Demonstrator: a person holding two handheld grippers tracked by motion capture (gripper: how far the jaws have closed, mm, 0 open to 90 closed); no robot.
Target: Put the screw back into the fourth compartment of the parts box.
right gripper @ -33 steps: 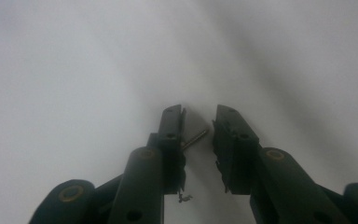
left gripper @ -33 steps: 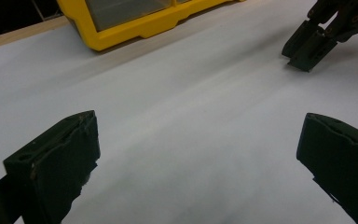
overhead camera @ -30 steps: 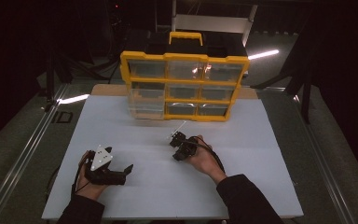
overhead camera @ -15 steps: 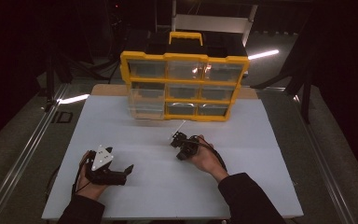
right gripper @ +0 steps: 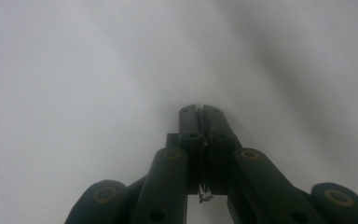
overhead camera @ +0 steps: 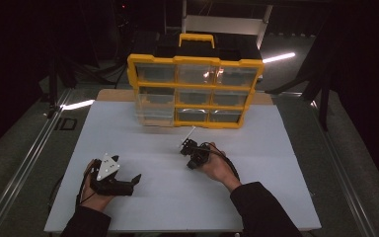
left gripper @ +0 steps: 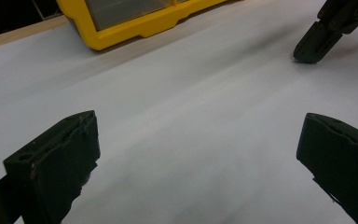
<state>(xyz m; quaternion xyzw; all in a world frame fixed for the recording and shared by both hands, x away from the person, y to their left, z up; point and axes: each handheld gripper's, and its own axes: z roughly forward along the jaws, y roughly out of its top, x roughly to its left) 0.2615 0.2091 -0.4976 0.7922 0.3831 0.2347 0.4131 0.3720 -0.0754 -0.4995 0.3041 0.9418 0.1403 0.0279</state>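
Two hand-held black grippers lie on one white table top (overhead camera: 256, 197), and one yellow plastic drawer cabinet (overhead camera: 196, 91) with a yellow carry handle stands at the upper centre of the high view. Its front shows nine clear drawers in three rows of three. At the lower left of the high view, the left gripper (overhead camera: 131, 181), with a grey three-cornered plate on top, rests in the person's left hand (overhead camera: 94, 195); its own view shows the jaws spread wide with bare table between them, and the cabinet's yellow bottom corner at upper left. Right of centre, the right gripper (overhead camera: 183, 146) is held by the right hand (overhead camera: 219, 168), tip near the cabinet's front. Its own view shows the jaws pressed together; I cannot tell whether they hold anything.
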